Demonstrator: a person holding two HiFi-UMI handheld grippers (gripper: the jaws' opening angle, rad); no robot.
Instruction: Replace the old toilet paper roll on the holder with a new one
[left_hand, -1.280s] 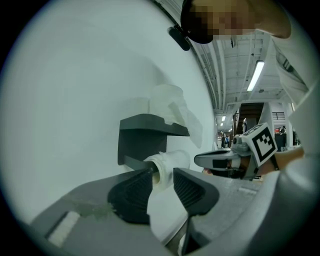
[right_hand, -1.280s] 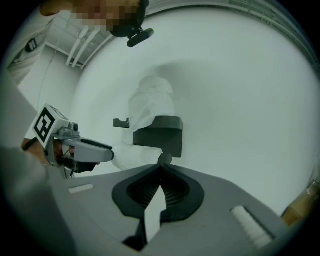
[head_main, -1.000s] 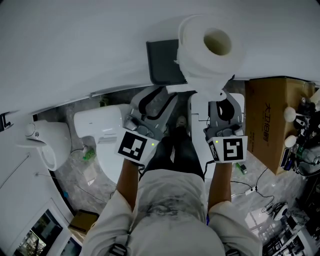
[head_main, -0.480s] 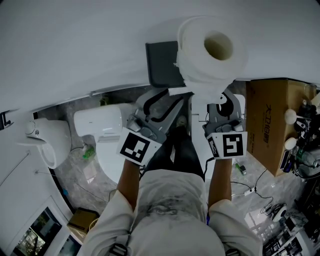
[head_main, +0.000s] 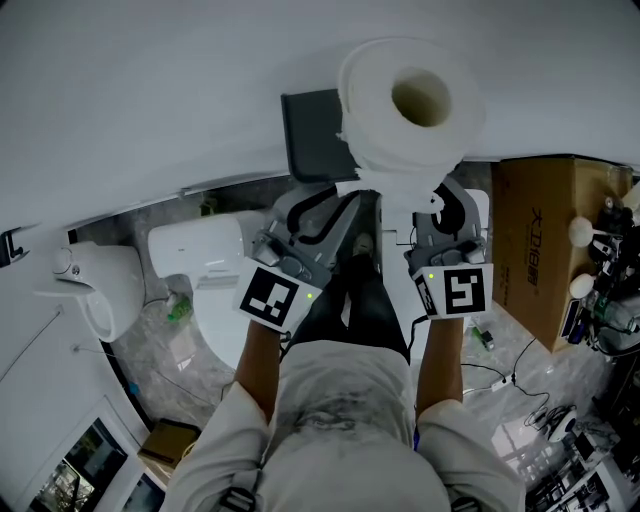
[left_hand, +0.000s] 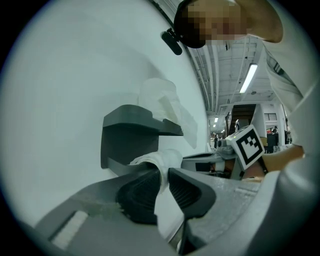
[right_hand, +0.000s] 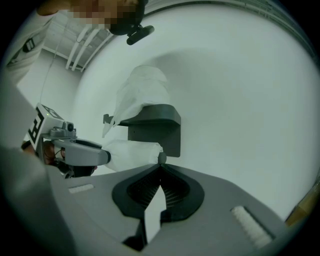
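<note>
A full new toilet paper roll (head_main: 410, 100) rests on top of the dark grey wall holder (head_main: 312, 135). Under the holder's shelf (right_hand: 155, 127) hangs the thin, nearly used-up old roll (right_hand: 132, 152). My left gripper (head_main: 320, 200) has just been closing, and its jaws now pinch the crumpled left end of the old roll (left_hand: 155, 161) between the pads (left_hand: 140, 192). My right gripper (right_hand: 161, 167) is shut. Its tips touch the small grey knob at the old roll's right end. The head view hides the old roll behind the new one.
A white toilet (head_main: 200, 260) stands below left of the holder, with a white wall fixture (head_main: 90, 285) further left. A cardboard box (head_main: 545, 240) and tangled cables and gear (head_main: 600, 320) fill the floor at the right. The pale wall (head_main: 150, 90) lies straight ahead.
The left gripper's jaws went from wide open to closed on the old roll's left end. The right gripper kept still and shut.
</note>
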